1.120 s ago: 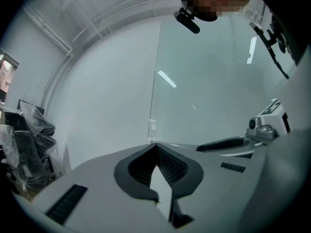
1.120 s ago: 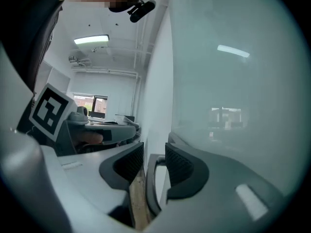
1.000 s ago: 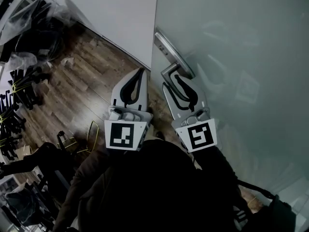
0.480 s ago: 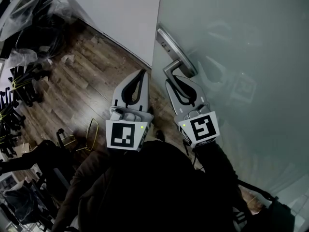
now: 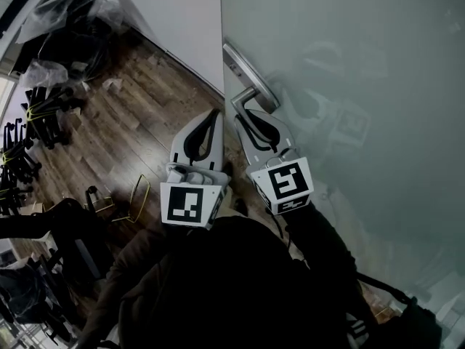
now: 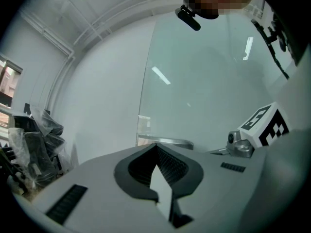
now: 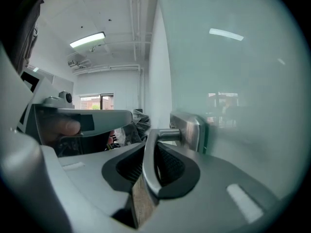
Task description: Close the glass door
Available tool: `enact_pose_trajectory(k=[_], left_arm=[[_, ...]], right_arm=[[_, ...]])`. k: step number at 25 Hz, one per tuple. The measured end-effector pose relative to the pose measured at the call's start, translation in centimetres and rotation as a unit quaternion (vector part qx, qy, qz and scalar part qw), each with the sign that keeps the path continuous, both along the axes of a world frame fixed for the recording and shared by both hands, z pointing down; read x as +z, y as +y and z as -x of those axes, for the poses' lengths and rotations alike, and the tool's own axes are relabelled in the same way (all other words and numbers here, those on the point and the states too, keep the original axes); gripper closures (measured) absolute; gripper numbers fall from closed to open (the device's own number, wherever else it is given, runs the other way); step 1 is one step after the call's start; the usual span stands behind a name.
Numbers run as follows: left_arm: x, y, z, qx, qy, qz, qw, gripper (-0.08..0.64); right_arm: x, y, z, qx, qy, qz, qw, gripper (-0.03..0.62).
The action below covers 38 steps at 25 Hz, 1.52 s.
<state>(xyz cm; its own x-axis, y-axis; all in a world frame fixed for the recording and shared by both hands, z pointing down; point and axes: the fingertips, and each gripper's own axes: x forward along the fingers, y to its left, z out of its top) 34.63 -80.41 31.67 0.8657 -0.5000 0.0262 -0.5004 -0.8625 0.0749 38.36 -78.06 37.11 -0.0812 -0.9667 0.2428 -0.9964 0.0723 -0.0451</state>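
The frosted glass door (image 5: pixel 349 86) fills the right of the head view, its edge next to the white wall (image 5: pixel 182 13). On that edge sits a metal handle plate (image 5: pixel 245 67) with a lever (image 5: pixel 242 97). My right gripper (image 5: pixel 241 116) has just been closing and is shut on the door handle. In the right gripper view the lever (image 7: pixel 149 169) runs down between the dark pads (image 7: pixel 170 166), and the right gripper (image 7: pixel 154 143) pinches it. My left gripper (image 5: pixel 214 113) hangs just left of the door edge. In its own view the left gripper (image 6: pixel 155 145) is shut on nothing.
Dark wooden floor (image 5: pixel 123 122) lies below. Piles of black gear and plastic bags (image 5: pixel 51 86) crowd the left side. A yellow wire frame (image 5: pixel 139 195) lies near the person's feet. The person's dark sleeves fill the bottom of the head view.
My right gripper has moved onto the lever and its jaws have narrowed around it. The door edge and handle now sit further left in the head view. The left gripper has stayed put.
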Motion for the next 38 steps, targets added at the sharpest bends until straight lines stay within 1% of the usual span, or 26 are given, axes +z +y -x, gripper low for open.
enact_pose_trajectory(k=[2, 6, 10, 14, 22, 25, 29, 33, 36, 38], left_arm=[[-0.8, 0.1, 0.7, -0.019, -0.005, 0.000, 0.9998, 0.563], [-1.8, 1.1, 3.9, -0.062, 0.006, 0.015, 0.9980, 0.563], [-2.1, 2.9, 7.2, -0.101, 0.009, 0.009, 0.9948, 0.563], [-1.4, 4.5, 11.4, -0.148, 0.002, 0.015, 0.9889, 0.563], [-0.7, 6.7, 18.3, -0.213, 0.000, 0.014, 0.9770, 0.563], [-1.2, 8.5, 22.3, -0.221, 0.010, 0.004, 0.9752, 0.563], [-2.5, 11.6, 28.2, -0.234, 0.021, 0.001, 0.9719, 0.563], [-3.3, 13.6, 31.0, -0.237, 0.022, -0.016, 0.9710, 0.563], [-3.1, 15.1, 33.0, -0.250, 0.016, -0.024, 0.9678, 0.563], [-2.9, 16.3, 34.7, -0.263, 0.014, -0.022, 0.9644, 0.563]], right_arm=[[-0.6, -0.3, 0.5, -0.008, -0.004, 0.004, 1.000, 0.531], [-1.3, -0.4, 3.0, -0.027, -0.005, 0.007, 1.000, 0.531], [-1.2, -0.3, 5.4, -0.051, -0.004, 0.008, 0.999, 0.531], [-0.8, -0.1, 8.3, -0.077, -0.002, 0.005, 0.997, 0.530], [0.4, 0.4, 14.2, -0.133, -0.013, 0.013, 0.991, 0.530], [0.0, 2.4, 17.8, -0.148, -0.012, 0.009, 0.989, 0.531], [-1.0, 6.0, 24.2, -0.179, -0.006, 0.006, 0.984, 0.531], [-1.0, 8.4, 28.5, -0.215, 0.004, 0.003, 0.977, 0.529], [-0.9, 10.2, 31.1, -0.242, 0.002, 0.001, 0.970, 0.529], [-1.0, 11.8, 33.0, -0.257, -0.001, 0.000, 0.966, 0.529]])
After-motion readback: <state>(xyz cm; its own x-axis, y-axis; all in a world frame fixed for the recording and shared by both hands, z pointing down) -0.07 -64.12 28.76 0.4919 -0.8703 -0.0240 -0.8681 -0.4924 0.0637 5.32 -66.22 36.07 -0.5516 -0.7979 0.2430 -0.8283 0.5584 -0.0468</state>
